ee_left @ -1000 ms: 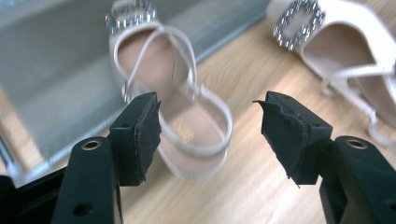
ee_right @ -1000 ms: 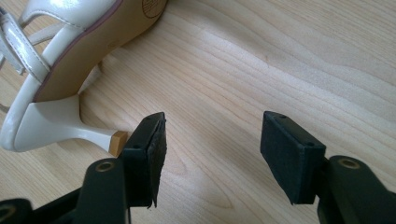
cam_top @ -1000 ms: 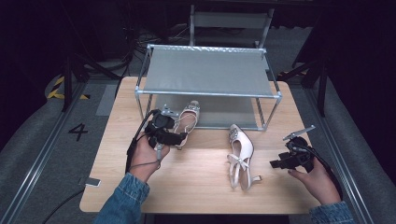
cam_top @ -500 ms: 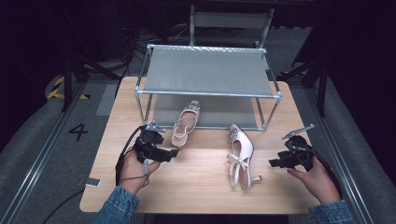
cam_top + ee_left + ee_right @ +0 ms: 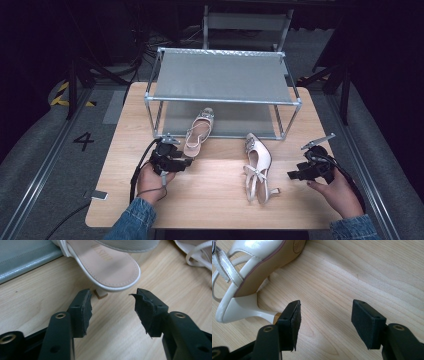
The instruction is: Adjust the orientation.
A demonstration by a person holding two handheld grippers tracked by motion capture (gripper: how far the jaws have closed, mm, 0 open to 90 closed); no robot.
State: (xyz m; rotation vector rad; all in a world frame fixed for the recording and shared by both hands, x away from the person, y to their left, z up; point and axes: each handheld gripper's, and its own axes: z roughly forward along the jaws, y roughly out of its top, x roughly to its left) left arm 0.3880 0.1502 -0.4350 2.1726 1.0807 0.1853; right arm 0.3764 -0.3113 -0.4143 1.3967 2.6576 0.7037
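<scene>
Both sets of jaws gape empty. The left gripper (image 5: 112, 307) sits just behind one shoe (image 5: 105, 265)'s heel; a careless push could tip it.

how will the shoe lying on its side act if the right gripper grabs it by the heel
The tipped shoe probably lifts easily; it looks slim and light. Its thin heel is glossy, so it may slip or swivel between the right gripper fingers. The loose ankle strap will likely flop and dangle.
</scene>
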